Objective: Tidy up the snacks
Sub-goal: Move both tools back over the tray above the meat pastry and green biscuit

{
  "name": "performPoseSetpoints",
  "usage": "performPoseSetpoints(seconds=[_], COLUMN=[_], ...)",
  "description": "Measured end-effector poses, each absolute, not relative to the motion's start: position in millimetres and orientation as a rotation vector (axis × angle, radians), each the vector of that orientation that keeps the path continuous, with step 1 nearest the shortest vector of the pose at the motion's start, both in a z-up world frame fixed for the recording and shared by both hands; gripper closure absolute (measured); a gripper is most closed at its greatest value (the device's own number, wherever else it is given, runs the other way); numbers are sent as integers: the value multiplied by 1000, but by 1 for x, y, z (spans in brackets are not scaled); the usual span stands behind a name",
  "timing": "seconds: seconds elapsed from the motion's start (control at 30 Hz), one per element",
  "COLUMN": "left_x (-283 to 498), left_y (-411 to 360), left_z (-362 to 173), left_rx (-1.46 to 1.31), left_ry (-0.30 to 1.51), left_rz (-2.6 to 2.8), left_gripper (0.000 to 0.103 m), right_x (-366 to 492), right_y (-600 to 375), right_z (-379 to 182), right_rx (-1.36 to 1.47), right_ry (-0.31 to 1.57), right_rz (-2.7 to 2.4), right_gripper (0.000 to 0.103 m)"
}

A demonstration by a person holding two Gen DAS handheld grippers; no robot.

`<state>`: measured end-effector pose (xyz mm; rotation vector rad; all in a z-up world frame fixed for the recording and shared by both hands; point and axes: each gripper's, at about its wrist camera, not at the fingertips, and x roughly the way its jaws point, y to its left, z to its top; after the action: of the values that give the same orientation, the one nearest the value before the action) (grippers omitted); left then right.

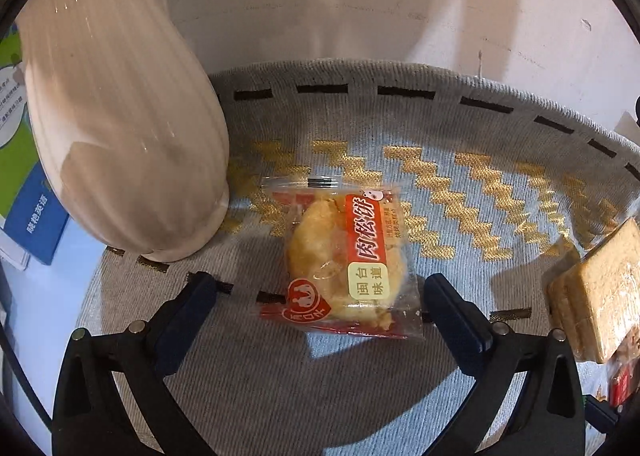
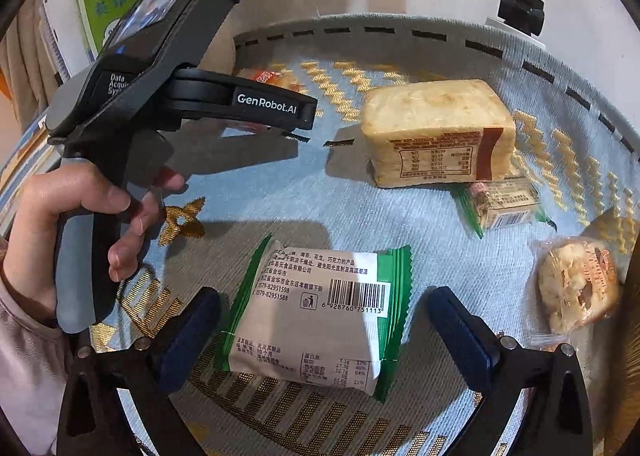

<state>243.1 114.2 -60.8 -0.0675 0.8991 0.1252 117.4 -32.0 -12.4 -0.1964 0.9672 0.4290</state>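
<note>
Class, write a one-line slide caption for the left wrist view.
Open left gripper straddles a wrapped pork floss cake on a round woven mat, beside a white vase.

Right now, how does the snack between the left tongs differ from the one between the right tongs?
The pork floss cake has a clear wrapper showing a golden pastry, red label up. The green-edged packet is opaque, with its barcode side up. The cake lies near a white vase; the packet lies in open cloth. Both lie flat between open, untouching tongs.
</note>
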Motion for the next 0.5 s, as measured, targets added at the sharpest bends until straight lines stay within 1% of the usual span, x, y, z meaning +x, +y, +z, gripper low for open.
performPoseSetpoints(seconds=[0.17, 0.23, 0.5], left_x=[257, 253, 254], left_y=[111, 111, 109], left_z=[-83, -75, -83], left_rx=[-67, -67, -64], left_ry=[900, 900, 902], left_rz=[126, 127, 136], left_gripper=[0, 0, 0], right_x=[118, 118, 117], right_y=[-33, -33, -32], right_z=[-15, -15, -14], right_rx=[-194, -194, -194], right_ry=[968, 968, 968], right_rz=[428, 428, 428], right_gripper=[0, 0, 0])
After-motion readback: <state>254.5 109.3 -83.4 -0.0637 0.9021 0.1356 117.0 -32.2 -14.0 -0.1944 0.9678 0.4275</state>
